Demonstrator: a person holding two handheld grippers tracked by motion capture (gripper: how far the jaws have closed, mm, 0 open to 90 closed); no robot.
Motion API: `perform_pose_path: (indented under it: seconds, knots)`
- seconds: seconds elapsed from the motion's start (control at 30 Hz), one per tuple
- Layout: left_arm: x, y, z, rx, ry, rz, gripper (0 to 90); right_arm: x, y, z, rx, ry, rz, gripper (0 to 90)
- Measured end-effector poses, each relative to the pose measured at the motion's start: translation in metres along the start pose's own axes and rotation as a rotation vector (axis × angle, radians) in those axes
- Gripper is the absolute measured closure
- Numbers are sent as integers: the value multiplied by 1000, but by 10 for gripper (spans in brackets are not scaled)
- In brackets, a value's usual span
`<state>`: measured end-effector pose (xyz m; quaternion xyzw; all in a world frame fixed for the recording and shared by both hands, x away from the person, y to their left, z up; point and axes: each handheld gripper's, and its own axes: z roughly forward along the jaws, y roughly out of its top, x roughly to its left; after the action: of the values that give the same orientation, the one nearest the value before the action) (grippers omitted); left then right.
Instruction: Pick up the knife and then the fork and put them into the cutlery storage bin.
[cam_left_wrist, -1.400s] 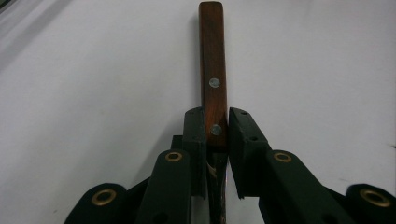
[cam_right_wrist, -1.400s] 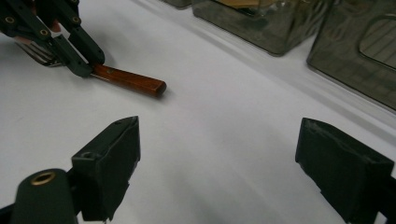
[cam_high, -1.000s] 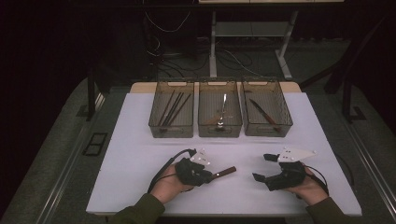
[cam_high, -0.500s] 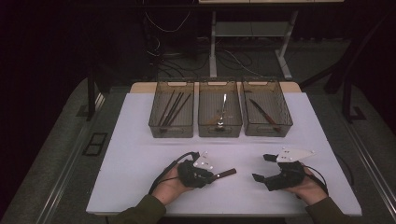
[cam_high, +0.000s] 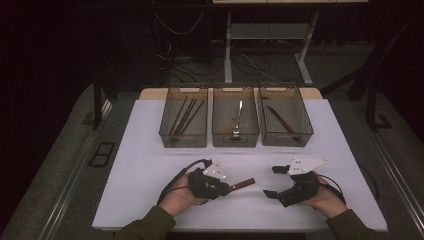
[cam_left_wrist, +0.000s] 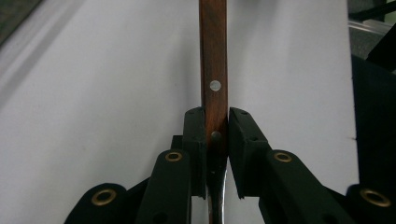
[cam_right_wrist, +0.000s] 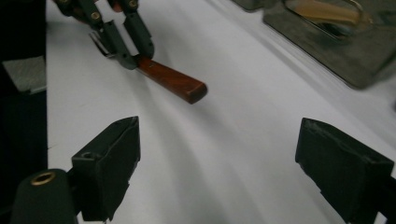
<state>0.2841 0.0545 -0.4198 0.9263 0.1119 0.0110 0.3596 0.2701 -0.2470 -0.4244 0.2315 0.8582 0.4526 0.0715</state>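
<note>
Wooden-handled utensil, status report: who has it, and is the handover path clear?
Left gripper shut on the wooden-handled utensil, handle pointing toward the right gripper. Right gripper open, apart from it. Bare white table between them, three bins beyond.

Wooden-handled fork (cam_high: 241, 184), level, clamped above table

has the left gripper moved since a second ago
No. The left gripper sits in the same spot below the middle bin, shut on the wooden-handled fork.
</note>
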Motion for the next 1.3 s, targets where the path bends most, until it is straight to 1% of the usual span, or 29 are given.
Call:
perform_pose_path:
  seconds: [0.03, 0.07, 0.1, 0.17, 0.2, 0.23, 0.3, 0.37, 0.43, 0.47, 0.5, 0.53, 0.57, 0.6, 0.63, 0.67, 0.73, 0.87, 1.03, 1.1, 1.13, 1.23, 1.3]
  knots:
    - [-2, 1, 0, -14, -3, -9, 772, 1, 4, 2, 10, 13, -16, 143]
    - [-2, 2, -2, -12, -4, 6, 772, 2, 8, 4, 21, 33, -26, 143]
    - [-2, 3, -3, -14, -8, 10, 772, 3, 12, 6, 26, 47, -38, 143]
    - [-5, 5, -4, -29, -16, 5, 772, 6, 19, 10, 41, 84, -68, 143]
    - [-5, 7, -5, -27, -21, 23, 772, 7, 23, 12, 44, 105, -80, 143]
    - [-6, 8, -6, -31, -29, 24, 772, 8, 26, 14, 49, 124, -86, 144]
    - [-9, 12, -7, -37, -41, 40, 772, 10, 33, 18, 51, 156, -121, 152]
    - [-12, 16, -8, -50, -54, 54, 772, 11, 38, 21, 55, 202, -139, 164]
    - [-14, 19, -9, -60, -63, 66, 772, 12, 42, 23, 59, 238, -157, 229]
    - [-14, 21, -10, -54, -69, 80, 772, 13, 43, 24, 64, 251, -167, 243]
    - [-15, 22, -9, -53, -73, 90, 772, 13, 44, 26, 77, 257, -166, 275]
    - [-15, 23, -9, -50, -76, 95, 772, 13, 44, 27, 83, 268, -175, 322]
    - [-15, 24, -9, -47, -81, 104, 772, 13, 44, 28, 86, 279, -177, 338]
    - [-15, 25, -9, -44, -80, 121, 772, 13, 44, 29, 96, 282, -176, 371]
    - [-15, 26, -8, -39, -82, 126, 771, 11, 44, 30, 109, 286, -205, 414]
    - [-16, 26, -8, -37, -85, 130, 771, 11, 44, 30, 118, 296, -214, 433]
    - [-16, 27, -7, -30, -94, 139, 771, 12, 44, 32, 136, 309, -222, 487]
    - [-19, 29, -6, -26, -99, 149, 772, 14, 43, 34, 162, 336, -238, 563]
    - [-20, 29, -7, -25, -113, 161, 771, 15, 43, 37, 173, 367, -234, 692]
    - [-20, 29, -7, -26, -115, 167, 771, 16, 42, 37, 180, 379, -235, 717]
    - [-21, 29, -8, -27, -123, 153, 771, 16, 42, 37, 180, 390, -233, 739]
    - [-21, 29, -7, -32, -120, 171, 771, 16, 43, 38, 182, 411, -225, 752]
    - [-21, 29, -8, -30, -123, 175, 770, 15, 43, 38, 186, 419, -215, 755]
